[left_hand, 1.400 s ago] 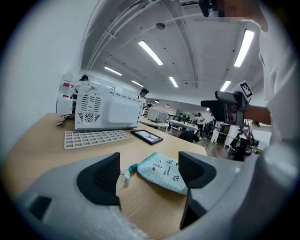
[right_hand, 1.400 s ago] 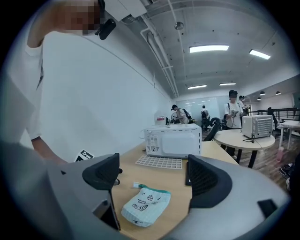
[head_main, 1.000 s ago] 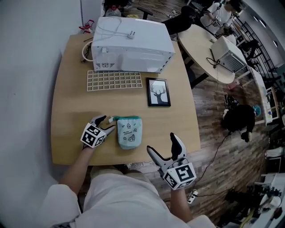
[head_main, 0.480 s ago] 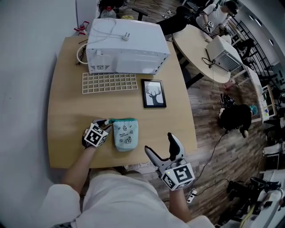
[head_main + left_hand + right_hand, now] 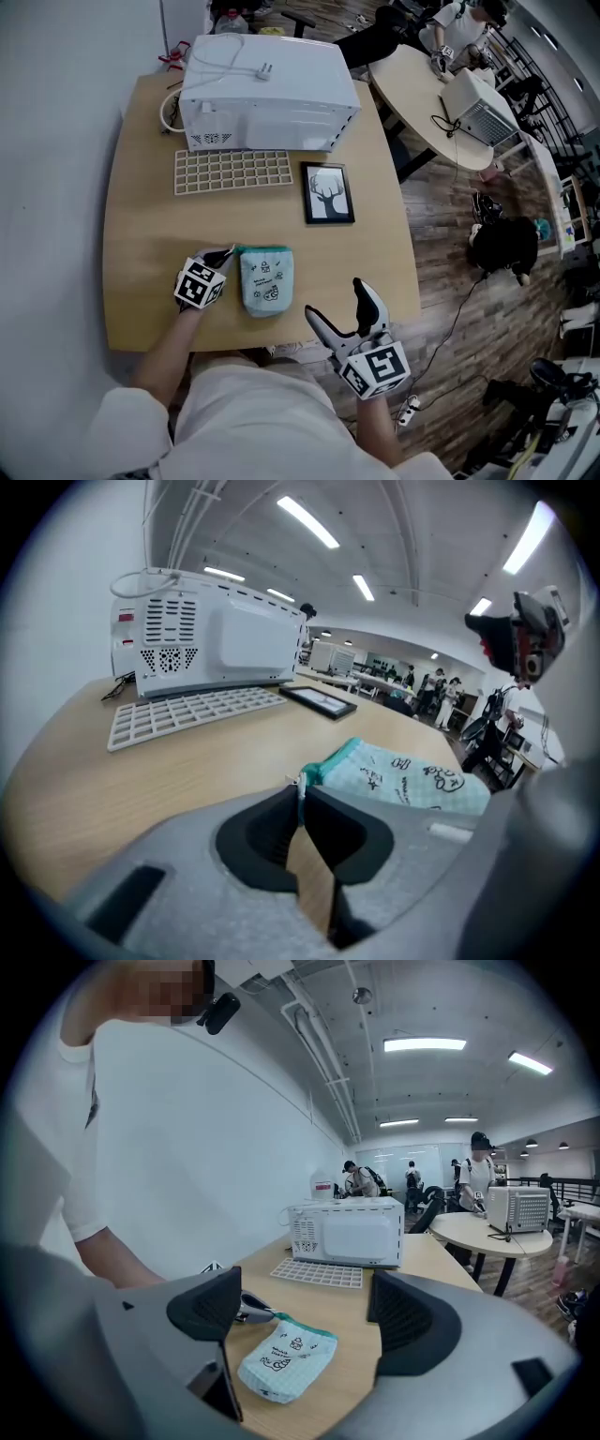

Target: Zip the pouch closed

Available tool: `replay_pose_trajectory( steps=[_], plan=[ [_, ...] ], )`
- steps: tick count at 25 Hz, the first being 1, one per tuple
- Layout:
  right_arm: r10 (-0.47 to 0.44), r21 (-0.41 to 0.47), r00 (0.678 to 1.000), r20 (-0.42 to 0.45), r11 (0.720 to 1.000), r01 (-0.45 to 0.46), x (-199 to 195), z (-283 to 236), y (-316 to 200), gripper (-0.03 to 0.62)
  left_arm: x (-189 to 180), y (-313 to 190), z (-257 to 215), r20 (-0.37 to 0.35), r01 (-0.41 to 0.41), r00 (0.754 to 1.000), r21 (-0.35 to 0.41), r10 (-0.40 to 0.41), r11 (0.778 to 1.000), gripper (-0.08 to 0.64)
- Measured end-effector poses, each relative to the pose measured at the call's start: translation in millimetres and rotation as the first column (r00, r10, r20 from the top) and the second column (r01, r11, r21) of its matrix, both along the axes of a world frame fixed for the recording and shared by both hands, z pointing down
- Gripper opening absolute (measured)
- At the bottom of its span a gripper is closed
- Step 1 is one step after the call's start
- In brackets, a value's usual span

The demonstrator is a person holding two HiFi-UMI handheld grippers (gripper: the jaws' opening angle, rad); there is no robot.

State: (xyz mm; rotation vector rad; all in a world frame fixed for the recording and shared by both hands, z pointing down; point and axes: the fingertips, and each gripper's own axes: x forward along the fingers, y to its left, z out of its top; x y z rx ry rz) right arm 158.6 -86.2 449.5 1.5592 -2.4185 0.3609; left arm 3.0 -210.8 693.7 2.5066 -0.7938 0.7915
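The left tool [image 5: 228, 255], just clamped on the mint-green fabric pouch's [image 5: 265, 281] zip pull, has the zip running rightward from it; the open, empty right tool [image 5: 339, 305] is farther off.

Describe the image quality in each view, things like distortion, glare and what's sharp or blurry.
Head view: evenly lit and sharp, though the wide lens bows the table edges. Left gripper view: strong fisheye with black corners, ceiling lights blown out, microwave crisp, the closest foreground soft. Right gripper view: same fisheye vignette, the pouch in focus.
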Motion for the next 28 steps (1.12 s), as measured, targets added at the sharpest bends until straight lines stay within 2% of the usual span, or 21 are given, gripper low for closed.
replay_pose_trajectory(
  steps=[3, 7, 11, 16, 22, 25, 28],
  plan=[
    [-0.031, 0.006, 1.0, 0.003, 1.0, 0.031, 2, -1, -6, 0.425, 6, -1, -27, -0.08, -0.02, 0.997, 0.033, 0.022, 0.999, 0.029],
    [-0.063, 0.039, 0.998, -0.008, 0.997, 0.063, 8, -13, -18, 0.42, 19, 1, -77, -0.129, -0.096, 0.985, 0.151, 0.116, 0.984, 0.029],
    [-0.137, 0.073, 0.988, -0.068, 0.987, 0.142, 4, -23, -30, 0.408, 32, 11, -126, -0.12, -0.208, 0.961, 0.279, 0.249, 0.937, 0.029],
    [-0.232, 0.112, 0.962, -0.143, 0.962, 0.248, -4, -40, -43, 0.381, 32, 25, -181, -0.119, -0.29, 0.926, 0.382, 0.357, 0.878, 0.028],
    [-0.39, 0.12, 0.891, -0.234, 0.898, 0.424, -37, -53, -51, 0.354, 26, 44, -221, -0.073, -0.39, 0.879, 0.456, 0.471, 0.8, 0.028],
    [-0.474, 0.106, 0.835, -0.281, 0.849, 0.518, -59, -53, -50, 0.353, 22, 53, -239, -0.082, -0.42, 0.854, 0.476, 0.514, 0.773, 0.029],
    [-0.535, 0.102, 0.778, -0.328, 0.799, 0.593, -76, -55, -49, 0.343, 18, 64, -259, -0.083, -0.453, 0.821, 0.507, 0.565, 0.733, 0.029]
  ],
)
